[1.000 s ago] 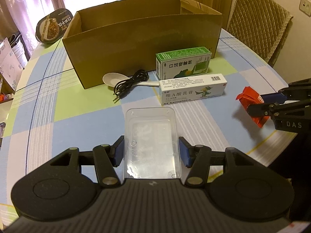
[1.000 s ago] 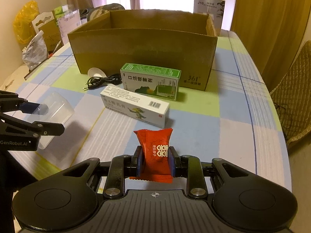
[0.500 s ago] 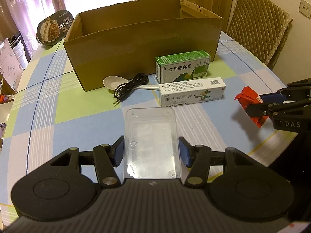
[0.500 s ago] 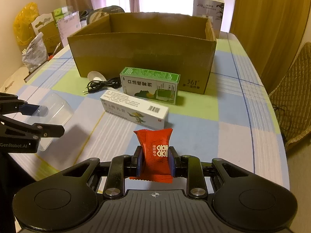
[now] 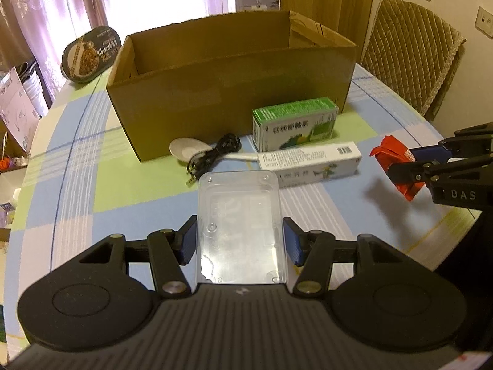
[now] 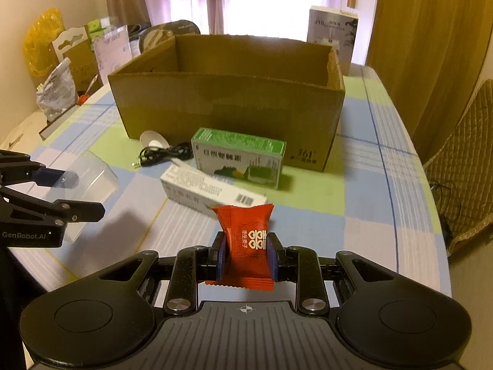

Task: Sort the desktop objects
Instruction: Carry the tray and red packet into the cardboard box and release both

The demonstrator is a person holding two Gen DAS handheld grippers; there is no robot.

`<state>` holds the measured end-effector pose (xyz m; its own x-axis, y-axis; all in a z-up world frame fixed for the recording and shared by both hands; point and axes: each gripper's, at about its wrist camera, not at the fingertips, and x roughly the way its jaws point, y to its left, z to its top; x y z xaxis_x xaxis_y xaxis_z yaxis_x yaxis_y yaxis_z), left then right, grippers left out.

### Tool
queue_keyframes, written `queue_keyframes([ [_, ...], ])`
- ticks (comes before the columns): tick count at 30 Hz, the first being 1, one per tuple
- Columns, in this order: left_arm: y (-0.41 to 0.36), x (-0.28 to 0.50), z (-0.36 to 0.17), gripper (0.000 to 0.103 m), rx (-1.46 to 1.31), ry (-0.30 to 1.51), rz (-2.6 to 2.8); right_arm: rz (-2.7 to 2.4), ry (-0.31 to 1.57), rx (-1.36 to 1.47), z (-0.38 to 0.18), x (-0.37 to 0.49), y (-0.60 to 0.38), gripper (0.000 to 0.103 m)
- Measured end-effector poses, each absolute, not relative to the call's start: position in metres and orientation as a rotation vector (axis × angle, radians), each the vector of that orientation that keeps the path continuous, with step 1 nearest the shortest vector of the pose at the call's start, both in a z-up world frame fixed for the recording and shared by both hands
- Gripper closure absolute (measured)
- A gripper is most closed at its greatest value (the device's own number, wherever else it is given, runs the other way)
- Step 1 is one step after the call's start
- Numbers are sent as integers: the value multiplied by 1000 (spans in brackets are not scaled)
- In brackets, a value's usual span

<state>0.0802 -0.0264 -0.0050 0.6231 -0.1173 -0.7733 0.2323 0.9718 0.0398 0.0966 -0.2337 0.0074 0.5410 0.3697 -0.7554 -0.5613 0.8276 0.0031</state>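
My left gripper (image 5: 239, 242) is shut on a clear plastic tray (image 5: 240, 215), held above the checked tablecloth. My right gripper (image 6: 245, 259) is shut on a red snack packet (image 6: 246, 240), also lifted. An open brown cardboard box (image 5: 231, 74) stands at the far middle of the table. In front of it lie a green medicine box (image 5: 294, 123), a long white medicine box (image 5: 311, 162), a white spoon (image 5: 189, 149) and a coiled black cable (image 5: 215, 154). From the right wrist, the left gripper (image 6: 89, 192) shows at the left with the clear tray (image 6: 92, 178).
A dark round food bowl (image 5: 89, 52) leans at the back left. A white humidifier carton (image 6: 332, 37) stands behind the cardboard box. A quilted chair (image 5: 409, 49) is beyond the table's right edge. Bags and packages (image 6: 55, 89) crowd the far left side.
Both grippers have risen and drawn a little toward the cardboard box, each keeping its load. The box's inside shows more from above. The items on the table have not moved.
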Motion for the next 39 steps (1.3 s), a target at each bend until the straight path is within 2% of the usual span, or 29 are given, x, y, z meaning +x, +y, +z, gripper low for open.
queue_keyframes([
  [29,-4,189,81,51,170,693,-176,611,670,-203,84,197,-184,79],
  [39,8,248,83,51,173,705,-164,631,666,-217,90,246,-152,79],
])
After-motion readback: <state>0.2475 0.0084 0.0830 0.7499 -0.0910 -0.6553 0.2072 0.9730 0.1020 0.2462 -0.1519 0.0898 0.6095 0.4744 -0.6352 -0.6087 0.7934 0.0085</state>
